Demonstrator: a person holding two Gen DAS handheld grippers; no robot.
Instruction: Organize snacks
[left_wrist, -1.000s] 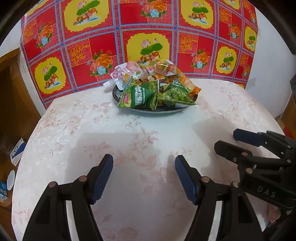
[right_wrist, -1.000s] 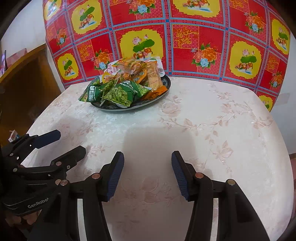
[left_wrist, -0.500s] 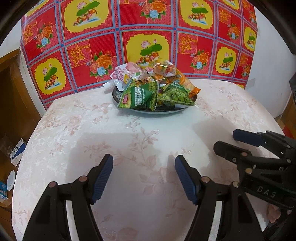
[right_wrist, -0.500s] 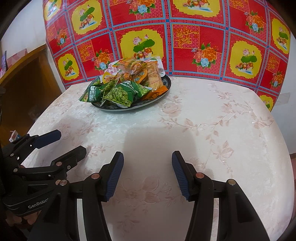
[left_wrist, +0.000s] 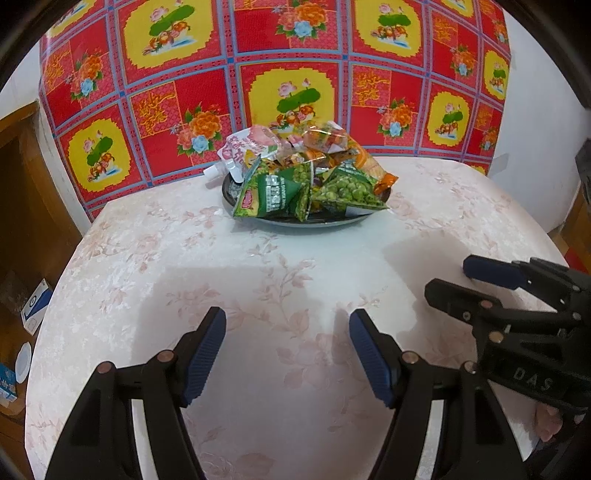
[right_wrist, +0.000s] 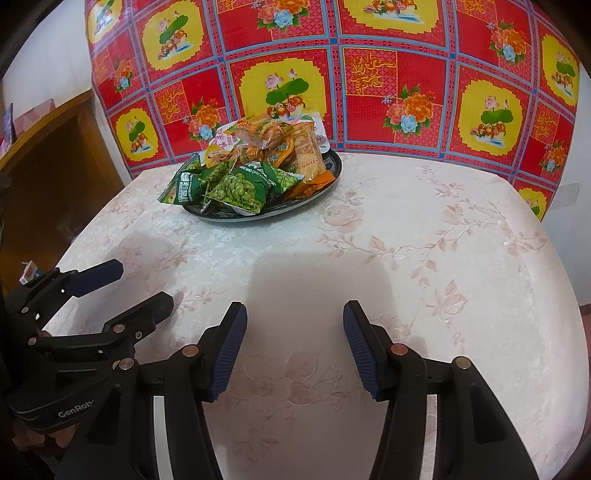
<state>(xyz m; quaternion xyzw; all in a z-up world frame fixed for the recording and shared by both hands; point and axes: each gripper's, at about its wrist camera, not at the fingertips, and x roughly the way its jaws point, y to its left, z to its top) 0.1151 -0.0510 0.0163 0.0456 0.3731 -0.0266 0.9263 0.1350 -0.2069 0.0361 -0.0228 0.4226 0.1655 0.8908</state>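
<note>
Crowning the round dark plate (left_wrist: 236, 192), crinkly foil snack packets (left_wrist: 314, 173); both ribbed-padded hand-held grippers (left_wrist: 288, 354) (right_wrist: 291, 343) apart, empty.

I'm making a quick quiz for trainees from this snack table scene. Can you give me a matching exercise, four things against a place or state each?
Things:
1. green pea packets
2. white spouted pouch
3. left gripper
4. dark plate

Places or states:
A. open, over bare tablecloth, nothing between the fingers
B. at the far side of the table, near the red patterned cloth, holding the pile
C. front of the pile, nearest the grippers
D. back left of the pile in the left wrist view, spout hanging past the rim

Pairs: 1-C, 2-D, 3-A, 4-B
</note>
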